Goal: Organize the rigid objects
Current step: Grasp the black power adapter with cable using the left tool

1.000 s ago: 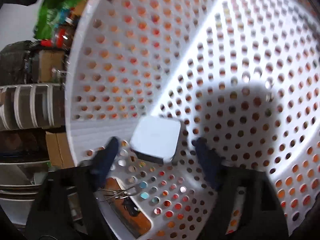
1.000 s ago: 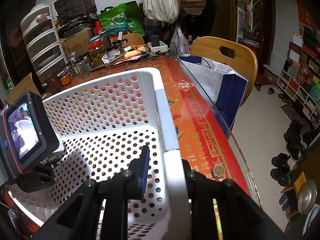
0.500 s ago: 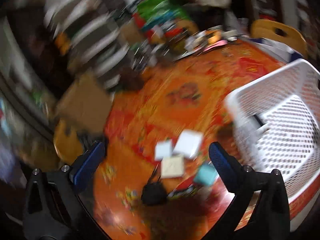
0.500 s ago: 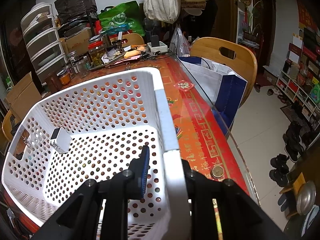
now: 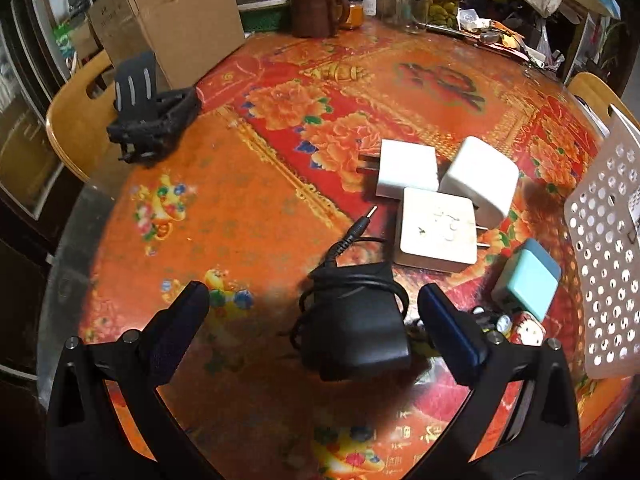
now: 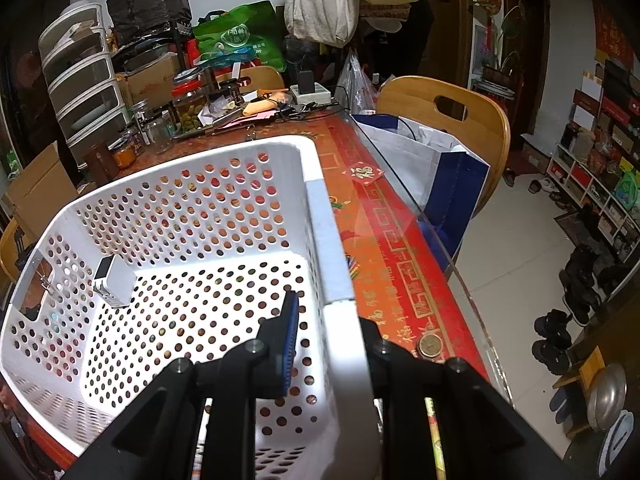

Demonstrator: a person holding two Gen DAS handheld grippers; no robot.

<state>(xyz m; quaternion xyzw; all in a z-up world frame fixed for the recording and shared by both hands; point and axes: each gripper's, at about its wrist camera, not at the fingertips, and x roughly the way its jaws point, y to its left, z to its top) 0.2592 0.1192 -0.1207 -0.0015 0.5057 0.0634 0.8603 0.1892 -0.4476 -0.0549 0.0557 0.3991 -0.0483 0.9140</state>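
In the left wrist view my left gripper (image 5: 314, 300) is open and empty just above the table, with a black power adapter (image 5: 356, 332) and its wound cable lying between the fingers. Beyond it lie three white plug chargers (image 5: 438, 230), (image 5: 406, 168), (image 5: 478, 178) and a teal charger (image 5: 528, 284). The white perforated basket (image 5: 604, 240) stands at the right. In the right wrist view my right gripper (image 6: 328, 312) is shut on the basket's near rim (image 6: 320, 216). One white charger (image 6: 114, 280) lies inside the basket against its left wall.
A black folded holder (image 5: 154, 114) sits at the table's far left near a cardboard box (image 5: 176, 16). A brown mug (image 5: 314, 8) and jars stand at the back. Small trinkets (image 5: 524, 330) lie by the teal charger. Wooden chairs (image 6: 444, 120) flank the table.
My left gripper let go of the white charger inside the basket, swung out to the left and came down over the black adapter. My right gripper kept its hold on the rim.
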